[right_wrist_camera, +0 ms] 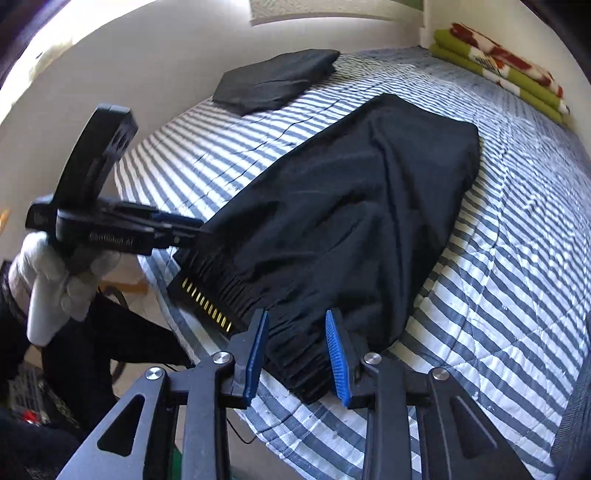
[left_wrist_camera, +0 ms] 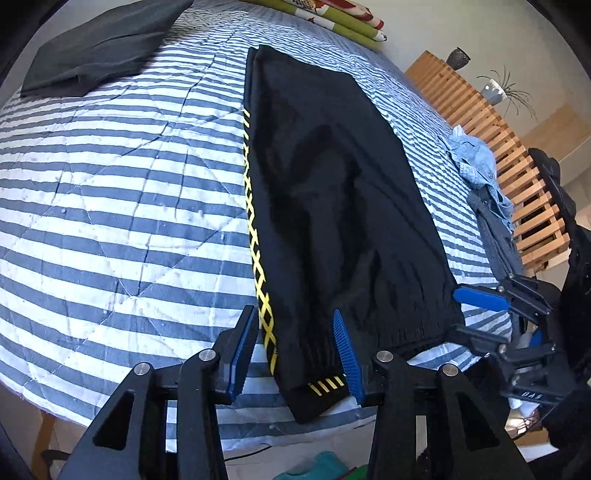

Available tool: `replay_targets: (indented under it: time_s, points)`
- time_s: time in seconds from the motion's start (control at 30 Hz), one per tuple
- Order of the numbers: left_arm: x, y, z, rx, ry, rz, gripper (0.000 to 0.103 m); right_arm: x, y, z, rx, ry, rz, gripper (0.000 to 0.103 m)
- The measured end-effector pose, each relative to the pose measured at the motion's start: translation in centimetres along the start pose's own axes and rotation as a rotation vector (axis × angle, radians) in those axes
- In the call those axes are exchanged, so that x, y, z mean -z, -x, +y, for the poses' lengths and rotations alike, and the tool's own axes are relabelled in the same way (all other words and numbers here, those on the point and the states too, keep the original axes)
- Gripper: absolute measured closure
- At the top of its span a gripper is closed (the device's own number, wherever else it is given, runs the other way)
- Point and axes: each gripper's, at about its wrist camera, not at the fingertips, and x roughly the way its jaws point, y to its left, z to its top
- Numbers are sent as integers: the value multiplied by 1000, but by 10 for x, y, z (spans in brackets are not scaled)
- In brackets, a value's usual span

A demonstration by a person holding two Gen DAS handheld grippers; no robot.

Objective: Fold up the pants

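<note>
Black pants (left_wrist_camera: 332, 192) with a yellow cross-pattern side stripe lie lengthwise on the striped quilt (left_wrist_camera: 129, 206), their ribbed band end at the bed's near edge. My left gripper (left_wrist_camera: 295, 354) is open, its blue pads on either side of the band's left corner, where the yellow bars are. In the right wrist view the pants (right_wrist_camera: 351, 214) look rumpled, and my right gripper (right_wrist_camera: 297, 358) is open around the band's right part. The right gripper (left_wrist_camera: 476, 317) also shows in the left wrist view, jaws apart at the band's right corner. A white-gloved hand (right_wrist_camera: 48, 280) holds the left gripper (right_wrist_camera: 184, 229).
A folded dark grey garment (left_wrist_camera: 99, 48) lies at the quilt's far left corner. A folded green and red blanket (left_wrist_camera: 332, 18) sits by the far wall. Crumpled denim (left_wrist_camera: 476, 158) lies at the bed's right edge, beside a wooden slatted frame (left_wrist_camera: 517, 177).
</note>
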Motion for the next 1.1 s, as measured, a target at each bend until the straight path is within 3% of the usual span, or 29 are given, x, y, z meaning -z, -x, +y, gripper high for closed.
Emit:
replay_targets:
  time_s: [0.07, 0.13, 0.23, 0.3, 0.4, 0.47, 0.53, 0.7, 0.83, 0.97, 1.1]
  points:
    - [0, 0, -6, -24, -29, 0, 83, 5, -7, 13, 22, 55, 4, 66]
    - [1, 1, -9, -32, -36, 5, 92, 9, -13, 22, 48, 100, 18, 64]
    - [0, -1, -3, -5, -1, 24, 97, 16, -24, 33, 123, 199, 31, 63]
    - [3, 1, 0, 19, 27, 28, 97, 19, -29, 34, 145, 218, 47, 64]
    - [6, 9, 3, 53, 60, 22, 98, 24, -28, 39, 178, 278, 49, 72]
    - [10, 14, 3, 68, 70, 18, 98, 26, -28, 42, 195, 308, 65, 90]
    - [15, 18, 1, 71, 73, 15, 98, 25, -26, 42, 194, 318, 82, 96]
    - [34, 7, -1, 26, 43, 44, 97, 31, -19, 43, 108, 310, 112, 96]
    - [31, 12, 4, 7, 66, 31, 81, 31, -15, 37, 62, 272, 116, 86]
    - [5, 27, -5, -18, 18, -38, 78, 18, 16, 12, -20, 144, 10, 82]
    - [-44, 21, -23, -12, -32, -97, 78, -6, 30, -26, 66, -6, -138, 82]
